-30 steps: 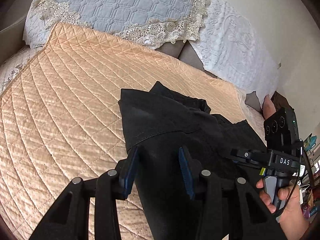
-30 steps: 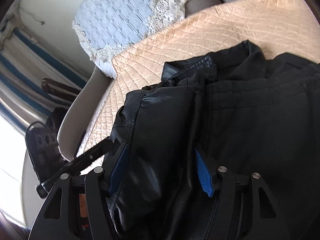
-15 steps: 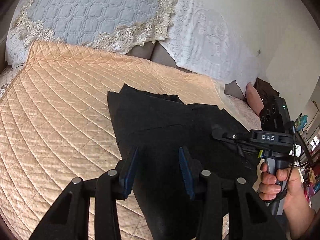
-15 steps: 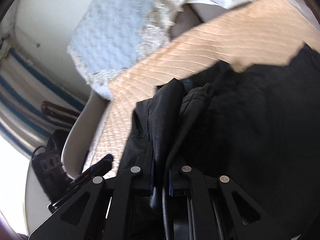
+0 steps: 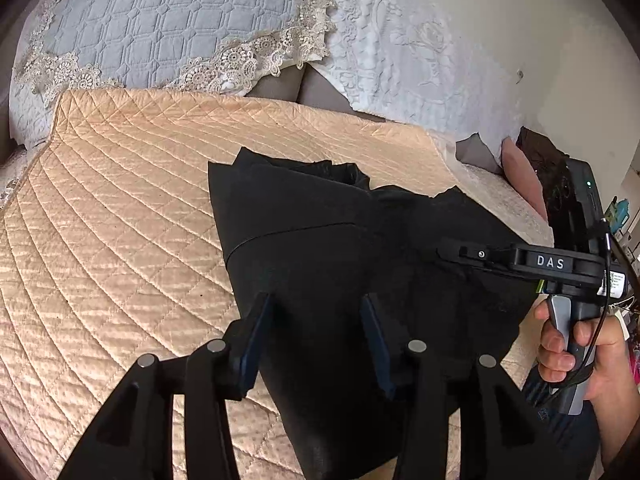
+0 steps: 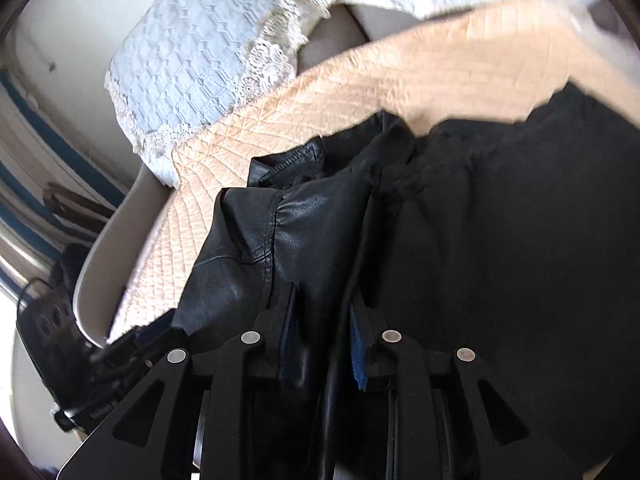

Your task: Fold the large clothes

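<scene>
Bed w/ peach quilted cover (image 5: 120, 208) spread over it. Black jacket (image 5: 328, 248) lies directly on cover, bunched, leather side showing in right wrist view. Grey-blue lace-edged pillow (image 5: 160, 20) at head end, white embroidered pillow (image 5: 400, 48) beside it, touching.

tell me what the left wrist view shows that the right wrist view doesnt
Only the left wrist view shows the right gripper from outside, with the hand on its handle, and the left gripper open above the black garment.

Only the right wrist view shows the garment's shiny leather-like folds bunched between the right gripper's fingers, with a gap between the pads, plus the blue-striped wall at the left.

Both show the garment lying on the peach quilt and the grey lace-edged pillow behind it.
</scene>
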`<control>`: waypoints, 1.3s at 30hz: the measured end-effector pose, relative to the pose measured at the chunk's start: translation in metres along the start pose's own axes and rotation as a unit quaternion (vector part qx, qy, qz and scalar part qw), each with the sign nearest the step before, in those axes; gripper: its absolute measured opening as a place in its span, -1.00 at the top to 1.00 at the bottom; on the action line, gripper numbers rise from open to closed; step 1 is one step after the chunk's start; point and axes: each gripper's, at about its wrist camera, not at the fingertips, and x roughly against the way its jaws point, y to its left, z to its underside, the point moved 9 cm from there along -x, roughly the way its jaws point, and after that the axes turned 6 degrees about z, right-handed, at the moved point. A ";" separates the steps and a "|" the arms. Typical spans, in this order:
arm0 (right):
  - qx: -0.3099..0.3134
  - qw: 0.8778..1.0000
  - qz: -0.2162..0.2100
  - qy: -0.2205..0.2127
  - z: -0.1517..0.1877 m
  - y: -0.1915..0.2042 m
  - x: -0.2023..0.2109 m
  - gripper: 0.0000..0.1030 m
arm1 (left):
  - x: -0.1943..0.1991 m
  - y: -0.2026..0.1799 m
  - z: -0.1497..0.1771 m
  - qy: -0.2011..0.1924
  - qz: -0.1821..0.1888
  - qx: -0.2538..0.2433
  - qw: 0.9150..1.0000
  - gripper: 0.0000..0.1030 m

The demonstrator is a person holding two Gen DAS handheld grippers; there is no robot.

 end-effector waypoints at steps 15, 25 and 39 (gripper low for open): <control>0.130 0.989 0.056 -0.036 0.063 0.032 0.003 0.50 | -0.003 -0.024 0.033 0.005 0.013 -0.029 0.999 0.09; 0.093 0.993 0.046 -0.058 0.027 0.040 0.024 0.49 | 0.001 -0.001 -0.035 -0.034 0.006 0.007 0.999 0.09; 0.076 0.991 0.112 0.023 -0.018 -0.006 -0.051 0.53 | -0.081 0.013 -0.033 0.047 -0.021 0.035 0.998 0.09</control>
